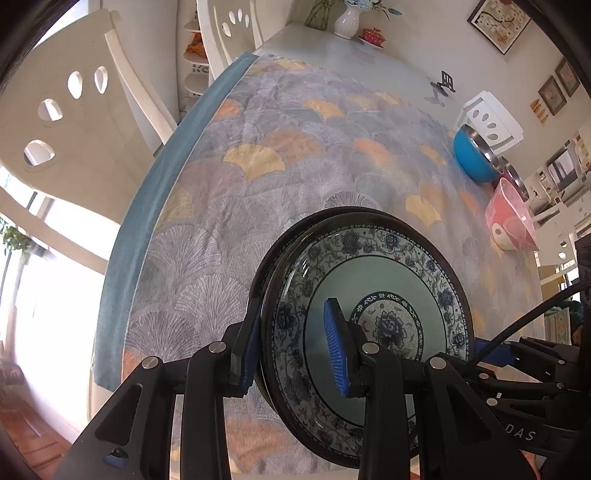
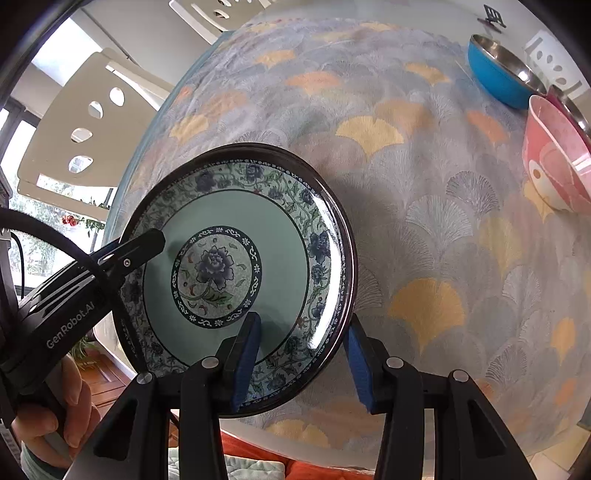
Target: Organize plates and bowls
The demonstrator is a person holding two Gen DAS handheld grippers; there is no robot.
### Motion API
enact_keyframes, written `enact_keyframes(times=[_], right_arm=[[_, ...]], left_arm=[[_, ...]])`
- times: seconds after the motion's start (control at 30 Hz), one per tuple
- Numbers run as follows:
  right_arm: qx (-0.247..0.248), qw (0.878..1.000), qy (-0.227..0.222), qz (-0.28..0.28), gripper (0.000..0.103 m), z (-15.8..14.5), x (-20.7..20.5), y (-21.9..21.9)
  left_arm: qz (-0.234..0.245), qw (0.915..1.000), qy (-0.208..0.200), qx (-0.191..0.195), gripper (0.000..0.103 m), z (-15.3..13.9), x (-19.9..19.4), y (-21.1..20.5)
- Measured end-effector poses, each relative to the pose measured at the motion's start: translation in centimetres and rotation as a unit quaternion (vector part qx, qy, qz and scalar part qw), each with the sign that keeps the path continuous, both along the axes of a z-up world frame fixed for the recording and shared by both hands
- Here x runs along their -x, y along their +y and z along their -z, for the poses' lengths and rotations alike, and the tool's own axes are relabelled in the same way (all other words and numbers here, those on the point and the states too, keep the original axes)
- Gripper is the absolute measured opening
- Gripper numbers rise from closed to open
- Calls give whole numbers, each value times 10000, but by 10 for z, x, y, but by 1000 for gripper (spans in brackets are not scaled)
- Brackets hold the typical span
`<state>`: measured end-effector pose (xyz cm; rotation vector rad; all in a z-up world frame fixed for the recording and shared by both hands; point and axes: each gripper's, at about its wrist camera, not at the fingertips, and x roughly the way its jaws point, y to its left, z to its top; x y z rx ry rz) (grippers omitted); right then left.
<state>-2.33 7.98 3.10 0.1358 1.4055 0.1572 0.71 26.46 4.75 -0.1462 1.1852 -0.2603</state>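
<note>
A blue-and-white floral plate with a dark rim sits low over the patterned tablecloth, near the table's front edge. In the left wrist view a second dark rim shows just under it, like a stacked plate. My left gripper is shut on its left rim, one blue pad outside and one inside. My right gripper is shut on the near right rim in the same way. The left gripper's black finger lies over the plate's left side in the right wrist view.
A blue bowl with a steel inside and a tilted pink bowl stand at the right edge. White chairs flank the left side. A white vase and a small black stand are at the far end.
</note>
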Motion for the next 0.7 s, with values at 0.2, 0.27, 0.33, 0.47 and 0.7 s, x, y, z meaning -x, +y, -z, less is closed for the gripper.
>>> enact_keyframes(times=[0.2, 0.27, 0.33, 0.47, 0.7], right_arm=[[64, 9999, -55, 86, 45, -2, -8, -3], [-53, 9999, -70, 128, 45, -6, -11, -8], [-96, 9998, -139, 124, 45, -13, -14, -12], [-134, 9993, -348, 59, 45, -30, -15, -15], [-28, 9952, -870, 441, 45, -70, -30, -44]], left_arm=[[-133, 9997, 152, 165, 31, -9, -8, 13], [-235, 9997, 27, 60, 31, -18, -11, 20], [-301, 9995, -39, 83, 31, -25, -16, 26], [-285, 9991, -270, 140, 31, -47, -34, 30], [480, 9943, -879, 357, 31, -93, -70, -16]])
